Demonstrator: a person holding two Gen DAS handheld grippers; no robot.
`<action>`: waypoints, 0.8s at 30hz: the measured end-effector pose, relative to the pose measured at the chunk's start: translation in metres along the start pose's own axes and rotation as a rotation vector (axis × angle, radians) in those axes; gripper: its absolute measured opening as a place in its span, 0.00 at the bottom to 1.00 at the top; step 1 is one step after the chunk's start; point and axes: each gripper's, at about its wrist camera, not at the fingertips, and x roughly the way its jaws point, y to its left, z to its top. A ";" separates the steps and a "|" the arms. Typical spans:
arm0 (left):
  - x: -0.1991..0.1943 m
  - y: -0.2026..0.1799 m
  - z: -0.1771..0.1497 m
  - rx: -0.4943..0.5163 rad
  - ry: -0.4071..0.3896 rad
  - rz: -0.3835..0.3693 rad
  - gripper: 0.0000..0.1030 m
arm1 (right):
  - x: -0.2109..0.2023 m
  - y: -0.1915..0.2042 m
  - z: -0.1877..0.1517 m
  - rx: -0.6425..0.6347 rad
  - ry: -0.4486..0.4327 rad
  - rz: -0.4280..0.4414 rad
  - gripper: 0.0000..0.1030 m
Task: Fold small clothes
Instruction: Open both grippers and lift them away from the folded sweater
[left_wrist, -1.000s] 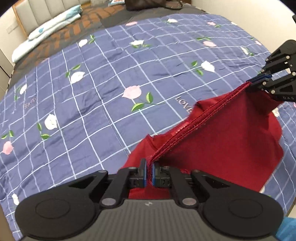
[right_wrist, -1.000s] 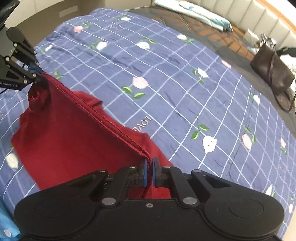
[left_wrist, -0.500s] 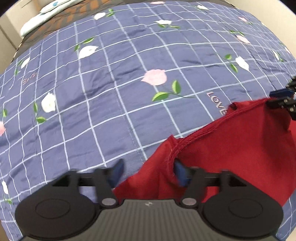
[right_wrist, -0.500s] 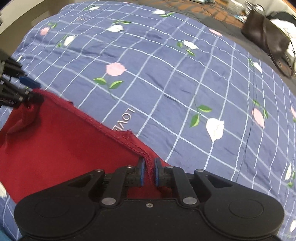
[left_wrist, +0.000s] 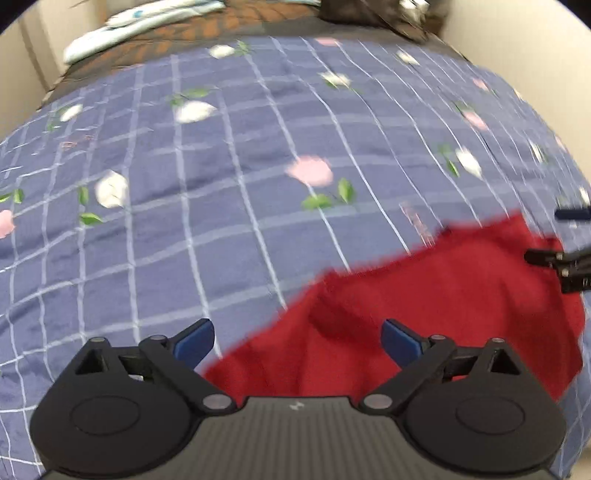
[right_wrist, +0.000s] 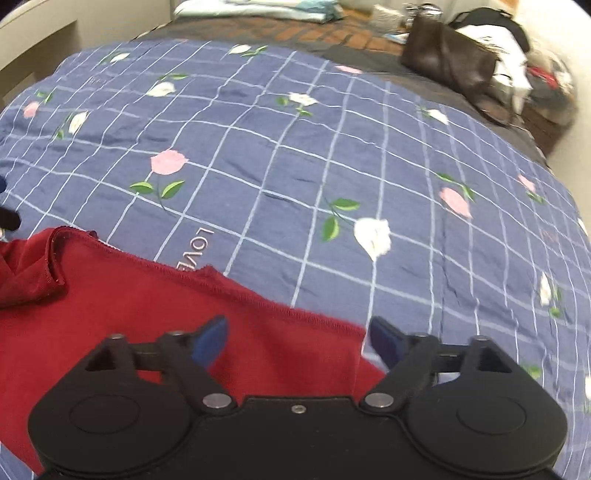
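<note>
My left gripper (left_wrist: 297, 341) is opening at the bottom of the frame, pads spread wide and clear of the red garment (left_wrist: 443, 295) lying beneath on the blue checked bedspread (left_wrist: 221, 184). My right gripper (right_wrist: 297, 341) is opening too, gripping nothing. A brown bag (right_wrist: 448, 61) sits upper right.

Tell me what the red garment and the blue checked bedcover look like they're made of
Red garment: looks like soft matte knit, probably cotton jersey; it slumps in folds and has a stitched, slightly frayed hem. Blue checked bedcover: seems thin woven cotton or a blend, smooth with a faint sheen, finely creased, with a printed flower pattern.
</note>
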 end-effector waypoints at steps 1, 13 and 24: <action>0.005 -0.007 -0.007 0.023 0.019 0.004 0.96 | -0.003 0.002 -0.009 0.016 -0.006 -0.010 0.94; 0.031 -0.010 -0.034 -0.007 0.080 0.273 0.96 | -0.020 0.017 -0.106 0.137 0.125 -0.119 0.99; -0.001 0.050 -0.034 -0.244 0.057 0.418 0.96 | -0.054 0.012 -0.164 0.281 0.172 -0.140 0.99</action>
